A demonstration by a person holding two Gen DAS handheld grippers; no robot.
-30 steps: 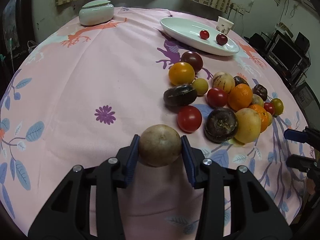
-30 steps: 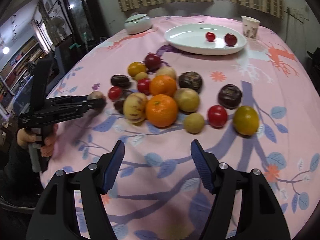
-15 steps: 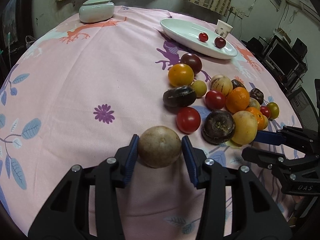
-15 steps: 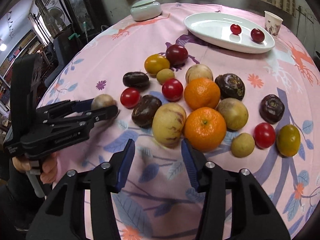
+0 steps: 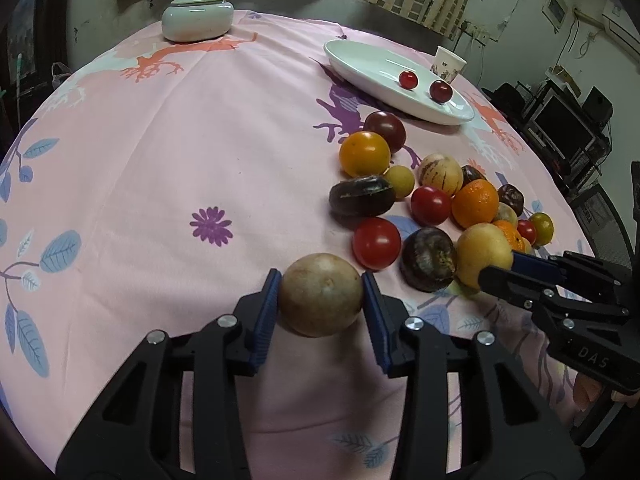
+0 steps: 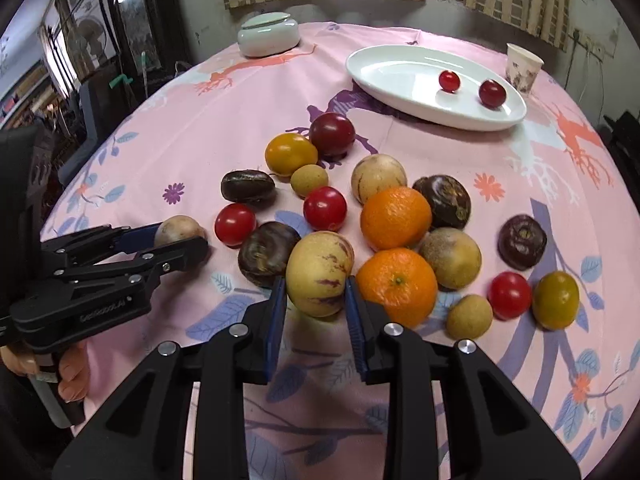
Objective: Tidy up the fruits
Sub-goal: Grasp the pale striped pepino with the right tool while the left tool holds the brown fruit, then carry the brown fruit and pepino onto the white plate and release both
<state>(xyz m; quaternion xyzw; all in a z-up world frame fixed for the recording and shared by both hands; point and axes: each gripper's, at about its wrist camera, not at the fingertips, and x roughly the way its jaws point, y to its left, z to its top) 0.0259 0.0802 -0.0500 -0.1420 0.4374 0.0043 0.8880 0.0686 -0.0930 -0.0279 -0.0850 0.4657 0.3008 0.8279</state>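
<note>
Left wrist view: the left claw [image 5: 322, 300] pinches a round tan fruit [image 5: 321, 295], one blue pad against each flank, so the fruit sits squarely across its widest part and should not roll out. It rests low over the pink cloth of the desk [image 5: 160, 160], near the desk's near edge and apart from the pile, probably so it can be carried off without knocking its neighbours. At the right, the right claw [image 5: 496, 272] reaches in against a pale yellow fruit [image 5: 480, 252] at the pile's near side. A white oval plate [image 5: 360, 60] with two small red fruits lies toward the far edge, likely the sorting place.

Right wrist view: the right claw [image 6: 316, 308] has just been closing and now presses both pads on the yellow purple-streaked fruit [image 6: 319, 272], the nearest of the heap, hence the easiest to free. An orange [image 6: 396, 286] touches its right side, so a straight lift seems wise.
</note>
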